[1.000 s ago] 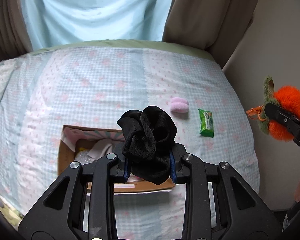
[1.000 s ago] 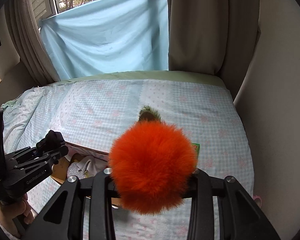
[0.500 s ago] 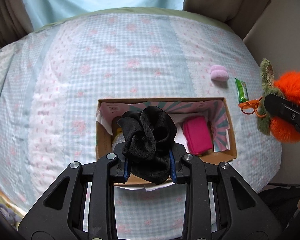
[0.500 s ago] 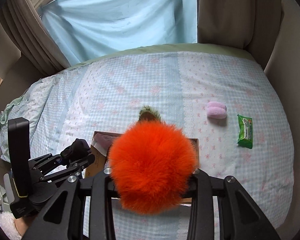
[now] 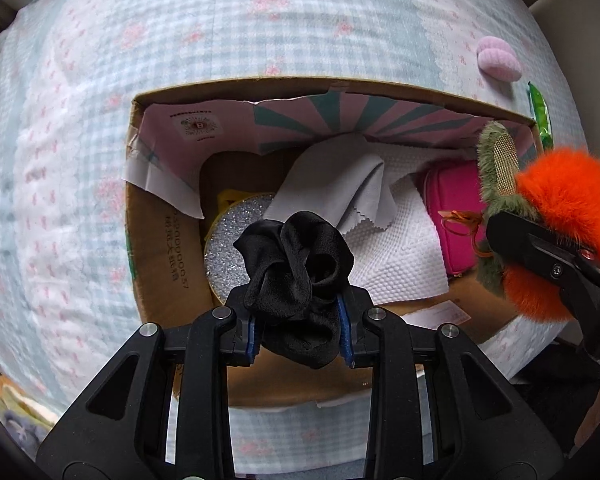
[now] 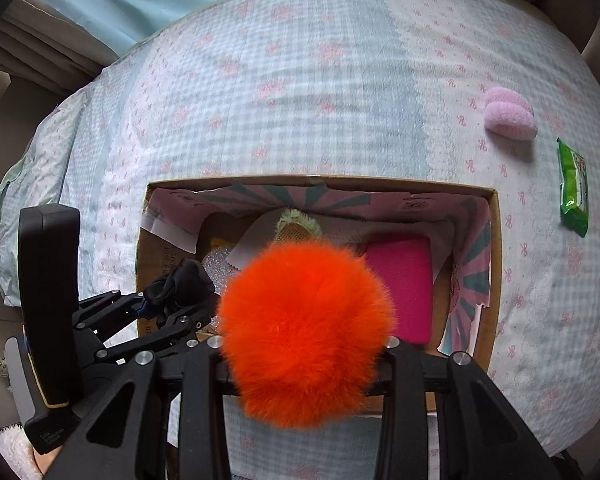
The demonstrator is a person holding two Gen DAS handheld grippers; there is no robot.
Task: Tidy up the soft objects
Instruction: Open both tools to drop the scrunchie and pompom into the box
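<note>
My left gripper [image 5: 296, 316] is shut on a black scrunchie [image 5: 296, 264] and holds it over the left part of an open cardboard box [image 5: 168, 248]. My right gripper [image 6: 304, 352] is shut on an orange fluffy pom-pom toy [image 6: 304, 332] with a green furry tip, held over the box's middle and right part [image 6: 496, 264]. The toy also shows at the right of the left wrist view [image 5: 564, 216]. The scrunchie and left gripper show in the right wrist view [image 6: 180, 284]. Inside the box lie a pink pouch [image 5: 452, 200], white cloths [image 5: 396, 256] and a silver glitter disc [image 5: 232, 240].
The box sits on a bed with a blue checked sheet [image 6: 300, 80]. A pink fluffy item [image 6: 508, 116] and a green packet [image 6: 574, 188] lie on the sheet right of the box. The bed's edge runs close below the box.
Both grippers have moved forward and down with their objects, so they now hang over the open box, which looks much closer than before.
</note>
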